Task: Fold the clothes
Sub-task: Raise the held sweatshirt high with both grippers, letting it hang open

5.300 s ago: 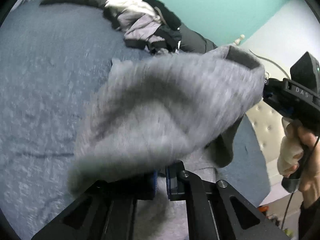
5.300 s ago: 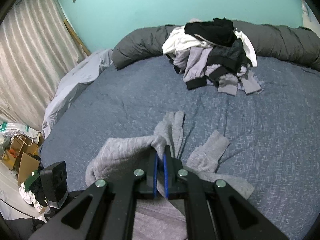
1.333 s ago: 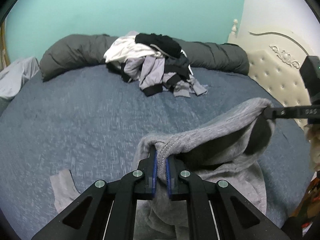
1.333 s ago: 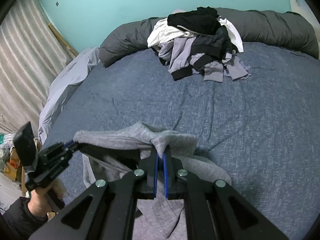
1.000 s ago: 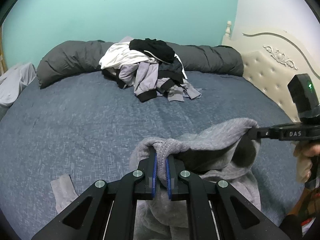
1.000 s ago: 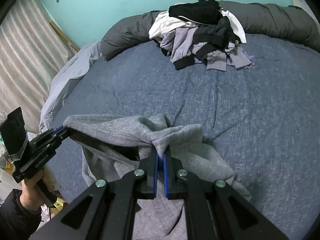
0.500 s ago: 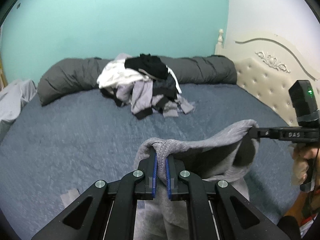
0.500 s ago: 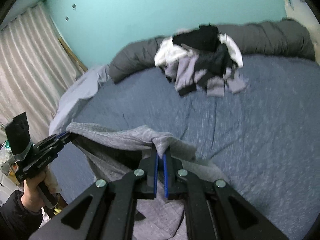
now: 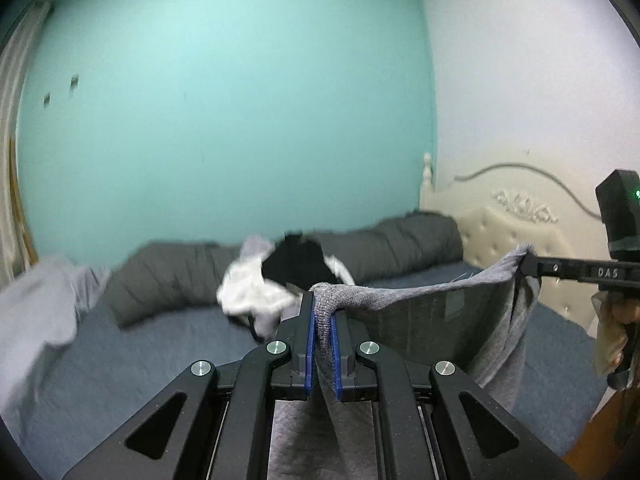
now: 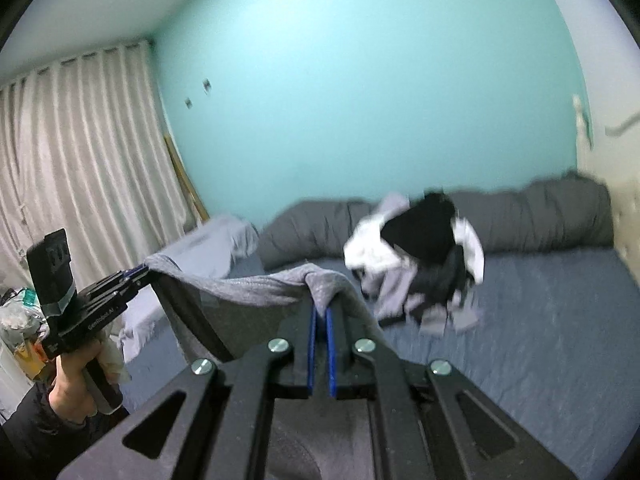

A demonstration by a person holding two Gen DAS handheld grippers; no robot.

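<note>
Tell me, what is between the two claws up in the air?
The grey knit garment stretches between the left claw and the right claw, its top edge pulled taut and the rest hanging below. The left wrist view shows it best.

The room is dim and evenly lit, with a soft pale glow high on the teal wall (image 9: 224, 80) toward twelve o'clock and no hard shadows on the bed (image 10: 540, 320). Both views are soft with motion blur, worst on the clothes pile (image 9: 280, 284) and the pillow (image 10: 540, 216), while the near gripper fingers (image 9: 308, 344) stay sharp. The fisheye bends the curtain (image 10: 80, 168) and headboard (image 9: 520, 216) at nine and three o'clock, with black corners all round.
</note>
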